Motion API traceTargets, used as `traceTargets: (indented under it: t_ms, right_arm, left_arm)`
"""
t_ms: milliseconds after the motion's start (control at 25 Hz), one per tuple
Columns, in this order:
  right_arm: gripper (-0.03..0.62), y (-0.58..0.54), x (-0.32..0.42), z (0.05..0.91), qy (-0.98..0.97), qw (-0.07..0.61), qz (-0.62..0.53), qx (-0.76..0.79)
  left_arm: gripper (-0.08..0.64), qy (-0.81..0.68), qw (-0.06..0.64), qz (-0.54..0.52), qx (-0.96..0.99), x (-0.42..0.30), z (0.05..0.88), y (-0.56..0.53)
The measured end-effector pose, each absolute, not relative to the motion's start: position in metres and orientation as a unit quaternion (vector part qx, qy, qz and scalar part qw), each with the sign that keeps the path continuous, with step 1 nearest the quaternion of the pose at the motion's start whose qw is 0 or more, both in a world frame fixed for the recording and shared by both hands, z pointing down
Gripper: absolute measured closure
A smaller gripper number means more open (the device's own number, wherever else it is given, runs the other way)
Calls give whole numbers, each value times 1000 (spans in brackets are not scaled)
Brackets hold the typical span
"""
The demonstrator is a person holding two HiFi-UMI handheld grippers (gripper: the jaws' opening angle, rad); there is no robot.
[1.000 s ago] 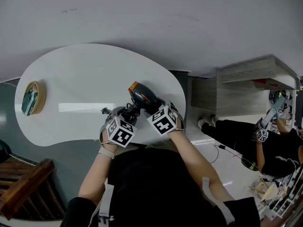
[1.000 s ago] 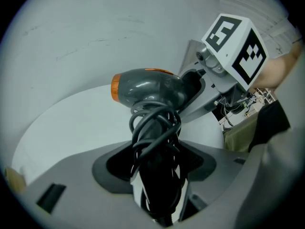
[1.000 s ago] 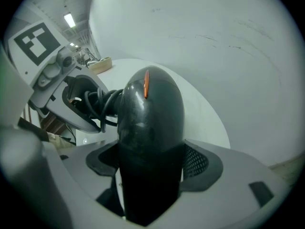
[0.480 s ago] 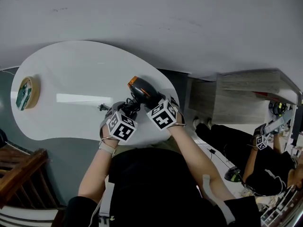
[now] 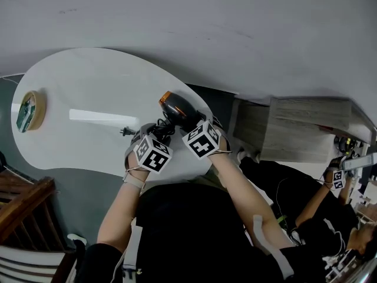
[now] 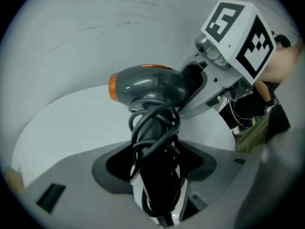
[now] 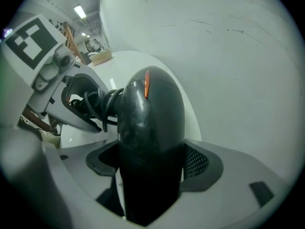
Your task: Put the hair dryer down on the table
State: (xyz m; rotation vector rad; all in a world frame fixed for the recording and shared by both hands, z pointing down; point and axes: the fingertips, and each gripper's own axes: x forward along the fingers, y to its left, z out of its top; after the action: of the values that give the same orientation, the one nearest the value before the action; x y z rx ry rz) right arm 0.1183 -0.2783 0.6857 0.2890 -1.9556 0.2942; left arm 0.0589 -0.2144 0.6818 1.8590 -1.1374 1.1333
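Dryer: the dryer (image 5: 175,109) is dark grey with an orange front end. It is held between both grippers over the right end of the table (image 5: 88,87), near the edge closest to the person. No view shows whether it touches the top.
Left gripper: the left gripper (image 6: 155,175) has its jaws fairly wide and clamped on the black handle and on the cord (image 6: 152,128) looped around it.
Right gripper: the right gripper (image 7: 150,175) has its jaws pressed on either side of the rear of the dryer's barrel.
Head view only: the plug (image 5: 124,132) sticks out left of the left gripper, over the tabletop. A round dish (image 5: 28,111) sits at the far left end, well apart from the dryer. A wooden chair (image 5: 23,211) stands at lower left. A second person sits at the right.
Left gripper view only: the cord's loops run up the handle to the barrel, and the orange end shows side-on, pointing left.
Right gripper view only: a thin orange stripe runs along the top of the barrel. The left gripper's jaws sit around the cord at the left.
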Motion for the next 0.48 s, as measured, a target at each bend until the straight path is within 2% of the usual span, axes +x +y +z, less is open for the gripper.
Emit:
traceTargets:
  t_ms: [480]
  right_arm:
    - [227,-292,124,695,-823,546,99,118]
  left_arm:
    - [278,-443,322,455,702,67,696,-225]
